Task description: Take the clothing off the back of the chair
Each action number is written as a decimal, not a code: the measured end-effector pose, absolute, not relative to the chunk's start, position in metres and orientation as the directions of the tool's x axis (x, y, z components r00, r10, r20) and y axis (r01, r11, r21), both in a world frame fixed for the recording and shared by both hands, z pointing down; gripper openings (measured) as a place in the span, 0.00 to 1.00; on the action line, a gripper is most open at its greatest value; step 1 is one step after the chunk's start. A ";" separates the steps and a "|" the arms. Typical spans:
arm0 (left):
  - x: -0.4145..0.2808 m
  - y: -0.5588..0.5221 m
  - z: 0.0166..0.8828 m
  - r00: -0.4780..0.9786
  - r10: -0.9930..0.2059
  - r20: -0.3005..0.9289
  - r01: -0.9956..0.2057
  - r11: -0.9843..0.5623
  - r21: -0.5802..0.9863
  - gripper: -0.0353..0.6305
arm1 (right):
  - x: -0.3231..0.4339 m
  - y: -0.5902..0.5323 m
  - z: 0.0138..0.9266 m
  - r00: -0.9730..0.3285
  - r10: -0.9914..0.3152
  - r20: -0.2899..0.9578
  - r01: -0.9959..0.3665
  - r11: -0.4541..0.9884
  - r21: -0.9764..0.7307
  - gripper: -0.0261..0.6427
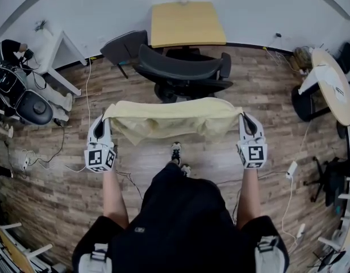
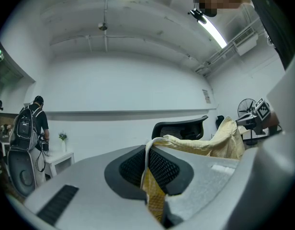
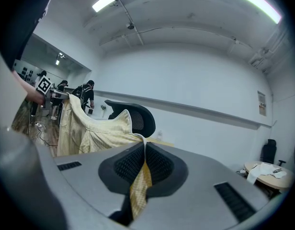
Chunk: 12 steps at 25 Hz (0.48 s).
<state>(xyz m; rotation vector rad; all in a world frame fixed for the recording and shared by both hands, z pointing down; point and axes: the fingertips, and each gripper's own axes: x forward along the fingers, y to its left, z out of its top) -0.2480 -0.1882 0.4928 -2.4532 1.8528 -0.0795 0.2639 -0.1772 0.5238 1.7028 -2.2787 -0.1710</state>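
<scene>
Wooden floor (image 1: 67,175), black chair (image 1: 180,70) just beyond. Yellow clothing (image 1: 172,118) stretched crosswise, looks clear of the backrest; left gripper (image 1: 104,121) and right gripper (image 1: 243,119) each clamped on an end.

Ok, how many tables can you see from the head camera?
3: a wooden table against the far wall, a white table at the left, and a round table at the right. Others may lie outside the frame.

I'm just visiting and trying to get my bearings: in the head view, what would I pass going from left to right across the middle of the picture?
White side table → left tongs → pale yellow cloth garment → right tongs → round light wooden table.
</scene>
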 end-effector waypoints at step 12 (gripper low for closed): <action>-0.248 -0.181 0.495 0.280 -0.960 0.008 -0.956 -0.279 -0.093 0.06 | 0.261 -0.166 0.548 -0.237 -0.945 0.227 -0.915 0.295 0.274 0.05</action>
